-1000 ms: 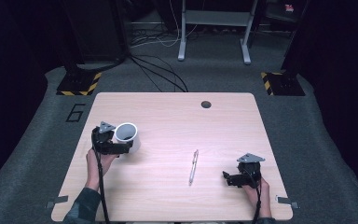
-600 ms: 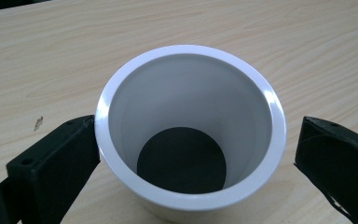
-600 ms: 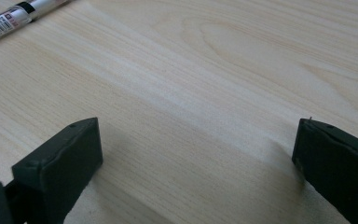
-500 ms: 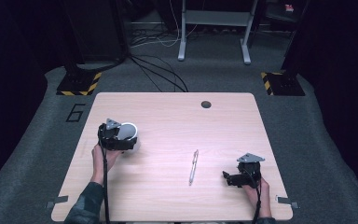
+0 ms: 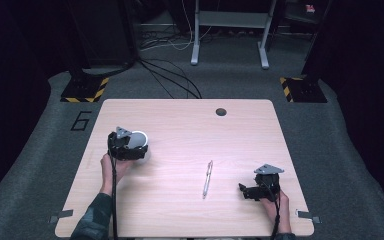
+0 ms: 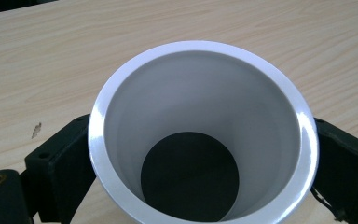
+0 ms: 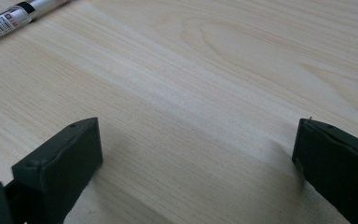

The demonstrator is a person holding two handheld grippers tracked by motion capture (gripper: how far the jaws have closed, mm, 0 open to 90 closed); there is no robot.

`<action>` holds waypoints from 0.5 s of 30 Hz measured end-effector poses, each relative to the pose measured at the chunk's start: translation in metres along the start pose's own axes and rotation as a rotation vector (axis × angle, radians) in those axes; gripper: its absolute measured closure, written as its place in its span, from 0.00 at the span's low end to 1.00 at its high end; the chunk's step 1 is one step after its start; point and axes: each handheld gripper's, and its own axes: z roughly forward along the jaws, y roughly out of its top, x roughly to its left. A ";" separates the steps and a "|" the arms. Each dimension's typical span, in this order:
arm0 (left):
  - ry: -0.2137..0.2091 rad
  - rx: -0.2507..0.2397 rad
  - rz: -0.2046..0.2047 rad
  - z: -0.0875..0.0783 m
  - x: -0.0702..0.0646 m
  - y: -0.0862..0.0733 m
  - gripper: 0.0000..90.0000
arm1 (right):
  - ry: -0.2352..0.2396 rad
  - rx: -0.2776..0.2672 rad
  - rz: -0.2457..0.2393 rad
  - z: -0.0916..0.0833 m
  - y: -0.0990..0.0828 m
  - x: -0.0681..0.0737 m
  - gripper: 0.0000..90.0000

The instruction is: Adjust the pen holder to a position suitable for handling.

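High view: left tool (image 5: 130, 148) pinches the white cup (image 5: 139, 140); right tool (image 5: 250, 191), jaws spread, rests low beside the pen (image 5: 208, 178).

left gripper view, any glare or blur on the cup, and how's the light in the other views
Left gripper view: the cup is sharp, with a bright sheen along its rim at left and right. High view: the table is lit, the room around it dark. Right gripper view: the pen at the top left corner is a little soft; soft shadows lie beside the right gripper.
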 end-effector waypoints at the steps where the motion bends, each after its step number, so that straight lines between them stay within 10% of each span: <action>1: -0.010 0.006 0.002 0.000 0.000 0.000 0.07 | 0.000 0.000 0.000 0.000 0.000 0.000 0.01; 15: -0.046 0.012 0.035 0.004 -0.016 0.004 0.07 | 0.001 0.000 0.001 0.000 0.000 0.000 0.01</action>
